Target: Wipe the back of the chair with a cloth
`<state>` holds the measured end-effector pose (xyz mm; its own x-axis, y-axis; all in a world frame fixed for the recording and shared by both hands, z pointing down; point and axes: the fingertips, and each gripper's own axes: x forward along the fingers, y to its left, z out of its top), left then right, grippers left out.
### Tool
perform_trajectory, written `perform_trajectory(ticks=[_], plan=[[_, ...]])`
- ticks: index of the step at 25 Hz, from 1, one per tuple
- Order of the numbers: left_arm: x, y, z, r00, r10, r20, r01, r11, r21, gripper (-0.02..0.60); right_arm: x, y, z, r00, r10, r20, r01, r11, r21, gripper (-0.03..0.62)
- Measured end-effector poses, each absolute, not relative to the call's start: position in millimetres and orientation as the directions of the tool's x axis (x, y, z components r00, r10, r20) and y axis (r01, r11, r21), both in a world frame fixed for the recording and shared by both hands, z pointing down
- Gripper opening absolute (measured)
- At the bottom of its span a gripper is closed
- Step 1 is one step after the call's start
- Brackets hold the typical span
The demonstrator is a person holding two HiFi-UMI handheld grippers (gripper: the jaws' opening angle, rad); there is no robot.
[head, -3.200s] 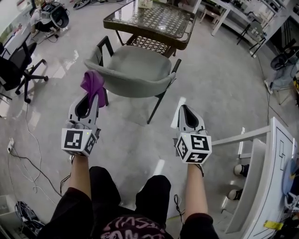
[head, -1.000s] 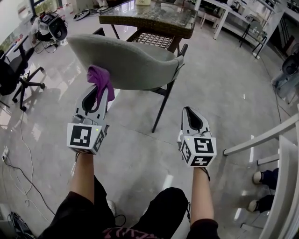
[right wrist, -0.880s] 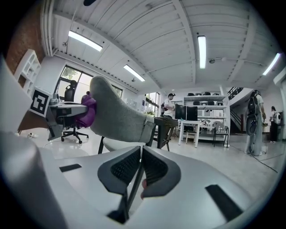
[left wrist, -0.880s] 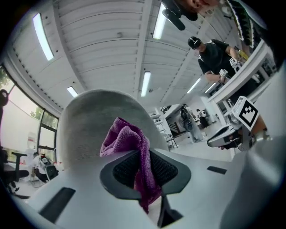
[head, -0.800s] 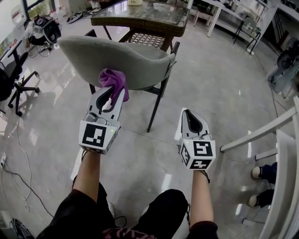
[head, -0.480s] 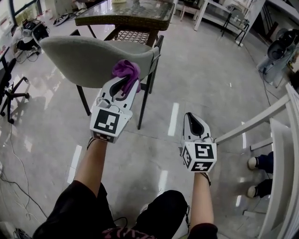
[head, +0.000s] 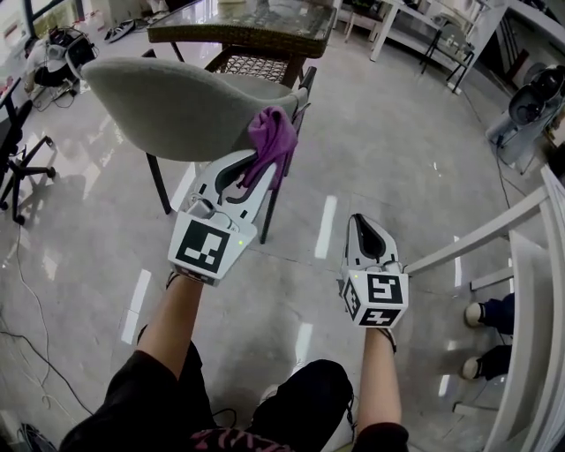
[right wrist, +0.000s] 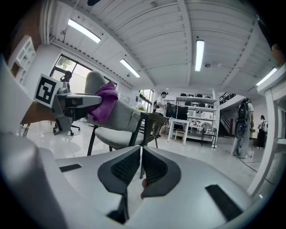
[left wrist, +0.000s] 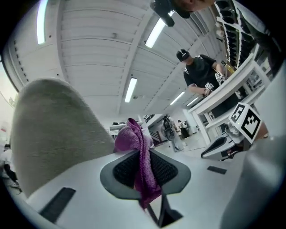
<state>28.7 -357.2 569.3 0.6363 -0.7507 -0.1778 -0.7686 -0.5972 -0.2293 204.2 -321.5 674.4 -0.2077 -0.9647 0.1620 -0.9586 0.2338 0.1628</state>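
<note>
A grey padded chair (head: 177, 106) on black legs stands before me, its curved back (left wrist: 49, 134) facing me. My left gripper (head: 265, 159) is shut on a purple cloth (head: 272, 137), which is pressed against the right end of the chair back. In the left gripper view the cloth (left wrist: 136, 152) hangs between the jaws beside the grey back. My right gripper (head: 364, 231) hangs lower to the right over the floor, shut with nothing in it. From the right gripper view I see the chair (right wrist: 118, 118) and the cloth (right wrist: 103, 105) at the left.
A wicker table with a glass top (head: 247, 26) stands behind the chair. A black office chair (head: 13, 150) is at the far left. A white frame (head: 521, 291) runs along the right edge. A person (left wrist: 201, 74) stands at white shelving in the left gripper view.
My left gripper has carried the purple cloth rightward along the chair back, from its left end to its right end. The right gripper has stayed low to the right.
</note>
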Motion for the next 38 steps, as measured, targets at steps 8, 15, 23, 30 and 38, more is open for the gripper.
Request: perform_trajectory(ticks=[8,15,23,30,38], plan=[[-146.2,-346.2,577.2,0.291,-0.928,-0.233,-0.947,-0.245,-0.206,0.080,149.9,-345.2,691.3,-0.293,-0.940,0.175,-0.939,0.318,0.131,0.029],[-193.5,-353.5,602.3,0.121,-0.966,-0.228,-0.988,-0.095,-0.120,0.078,134.7,-344.6,697.8,-0.317,-0.931,0.183,-0.929,0.344,0.139,0.029],[-102.9,-385.4,620.1,0.248,-0.949,-0.195,-0.965,-0.225,-0.132,0.080,176.2,-326.0,706.1,-0.236,-0.948,0.211,-0.949,0.272,0.160,0.029],[-59.7,-390.9,627.6,0.306,-0.930,-0.203,-0.949,-0.279,-0.149,0.080,209.6,-305.4,717.4,-0.174,-0.957,0.231,-0.964,0.214,0.160,0.029],[-1.2,-412.0,643.2,0.445,-0.884,-0.143,-0.892,-0.424,-0.158,0.079,232.1,-286.5,727.4,-0.117,-0.962,0.246,-0.974,0.159,0.161,0.029]])
